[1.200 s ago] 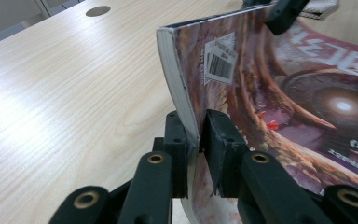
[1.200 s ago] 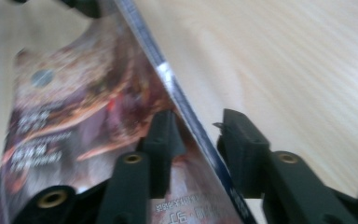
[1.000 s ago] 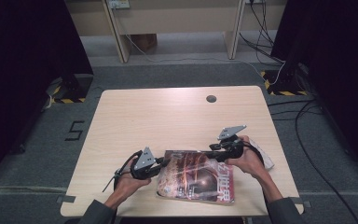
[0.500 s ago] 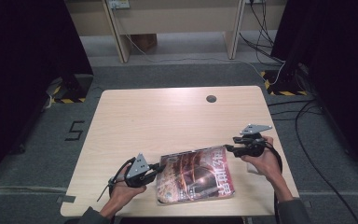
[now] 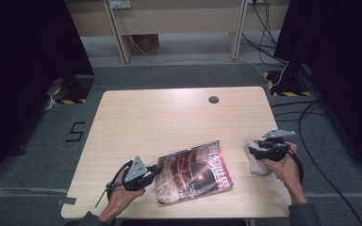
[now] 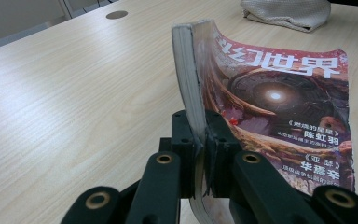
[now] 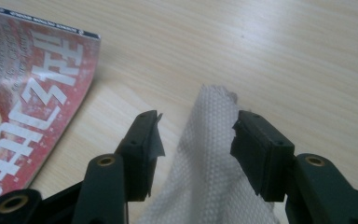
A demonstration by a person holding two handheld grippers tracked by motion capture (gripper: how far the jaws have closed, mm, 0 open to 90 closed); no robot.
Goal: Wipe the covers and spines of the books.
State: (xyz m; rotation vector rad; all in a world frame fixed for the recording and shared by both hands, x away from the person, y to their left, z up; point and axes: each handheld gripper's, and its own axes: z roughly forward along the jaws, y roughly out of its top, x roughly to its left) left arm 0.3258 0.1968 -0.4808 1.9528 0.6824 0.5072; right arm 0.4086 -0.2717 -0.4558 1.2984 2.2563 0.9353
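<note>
With the left tool (image 6: 200, 154) already pinching the spine edge of the red glossy-covered magazine (image 5: 193, 172) lying near the pale wooden worktop's (image 5: 169, 117) front, the right tool (image 7: 196, 154) stands spread around the white textured cloth (image 7: 209, 163) beside it, not yet gripped.

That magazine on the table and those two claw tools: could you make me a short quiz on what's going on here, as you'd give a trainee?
1. True or false: the left gripper is clamped on the edge of the magazine.
2. What lies between the jaws of the right gripper?
A. a white cloth
B. a pen
C. a cup
3. Fill in: the round hole sits near the table's ___ edge in the high view.

Key:
1. True: its jaws pinch the edge of the pages, lifting that side.
2. A: the white cloth lies between the jaws, and the pads are not pressing on it.
3. Far.
</note>
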